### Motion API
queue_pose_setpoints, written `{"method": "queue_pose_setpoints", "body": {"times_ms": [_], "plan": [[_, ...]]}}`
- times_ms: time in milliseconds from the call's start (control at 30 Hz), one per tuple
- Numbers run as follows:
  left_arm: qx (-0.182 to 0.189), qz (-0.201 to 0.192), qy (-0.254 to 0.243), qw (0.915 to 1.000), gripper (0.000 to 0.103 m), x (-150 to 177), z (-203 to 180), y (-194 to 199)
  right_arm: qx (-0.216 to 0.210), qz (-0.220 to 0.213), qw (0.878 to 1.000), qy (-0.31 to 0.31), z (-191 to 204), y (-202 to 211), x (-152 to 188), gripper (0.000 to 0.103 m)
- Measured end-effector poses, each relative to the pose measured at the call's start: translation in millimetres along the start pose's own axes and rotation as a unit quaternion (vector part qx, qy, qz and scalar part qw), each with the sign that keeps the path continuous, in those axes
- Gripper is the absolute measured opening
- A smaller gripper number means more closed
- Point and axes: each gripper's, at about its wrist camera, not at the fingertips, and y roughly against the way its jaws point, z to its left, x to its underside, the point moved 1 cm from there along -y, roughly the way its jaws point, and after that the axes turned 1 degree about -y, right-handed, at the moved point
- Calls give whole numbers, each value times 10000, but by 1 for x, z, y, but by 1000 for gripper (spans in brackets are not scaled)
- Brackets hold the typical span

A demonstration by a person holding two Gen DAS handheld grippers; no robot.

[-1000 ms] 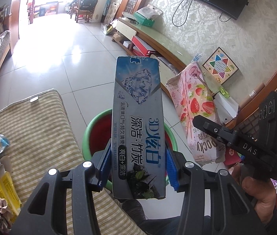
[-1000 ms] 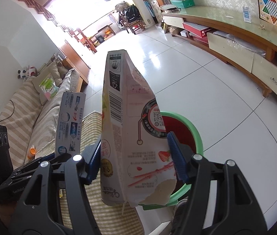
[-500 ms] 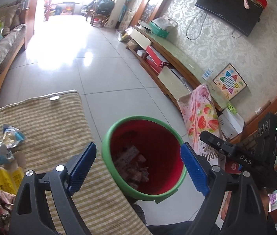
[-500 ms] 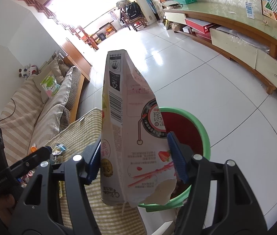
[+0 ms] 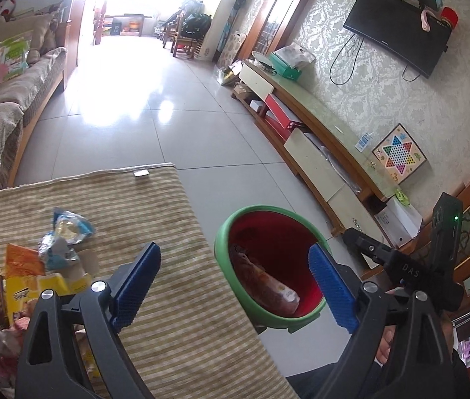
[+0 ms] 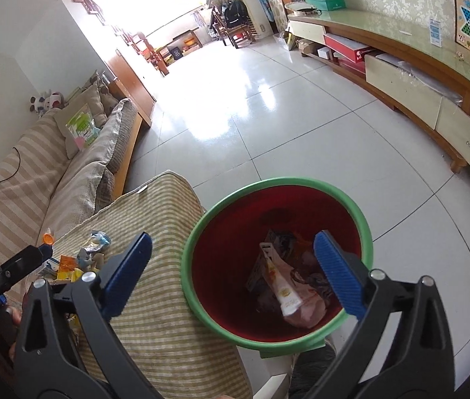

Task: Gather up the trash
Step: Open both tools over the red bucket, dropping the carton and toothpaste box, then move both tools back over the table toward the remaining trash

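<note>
Left wrist view, left gripper point(image 5: 235, 281): jaws opening and already wide apart, nothing between the blue pads; it sits over the edge where the striped cushion meets the bin, likely so it can swing back to the pile
Left wrist view, bin point(image 5: 225, 232): green rim, red inside, standing on the tiled floor just beside the striped cushion point(image 5: 168, 266), close enough that trash can be dropped in without carrying it far
Left wrist view, trash pile point(image 5: 35, 272): wrappers and packets heaped on the cushion's left part, not yet collected
Left wrist view, right gripper's body point(image 5: 404, 269): dark, at the right edge, held by a hand
Right wrist view, right gripper point(image 6: 235, 276): jaws opening, spread wide and empty, poised above the bin's mouth
Right wrist view, pink snack bag point(image 6: 288, 296): lying inside the bin on top of a box and other packaging
Right wrist view, remaining trash point(image 6: 78, 259): on the cushion to the left, near the left gripper's body point(image 6: 12, 269)
Stage, judged: more pieces are left to fetch
</note>
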Motion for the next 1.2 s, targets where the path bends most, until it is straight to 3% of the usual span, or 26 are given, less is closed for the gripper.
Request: {"method": "queue_pose_setpoints", "body": {"times_ms": [167, 467, 800, 1200], "plan": [[-161, -185, -34, 9997, 95, 5, 16, 34, 52, -131, 9994, 316, 32, 10, -1, 98], [-460, -397, 129, 9981, 95, 26, 66, 104, -98, -170, 9962, 854, 116, 24, 18, 98], [-965, -692, 924, 9886, 95, 71, 164, 179, -269, 70, 9910, 1306, 198, 16, 57, 98], [-1392, -703, 1493, 9764, 95, 109, 243, 212, -421, 474, 9828, 1733, 263, -9, 103, 98]]}}
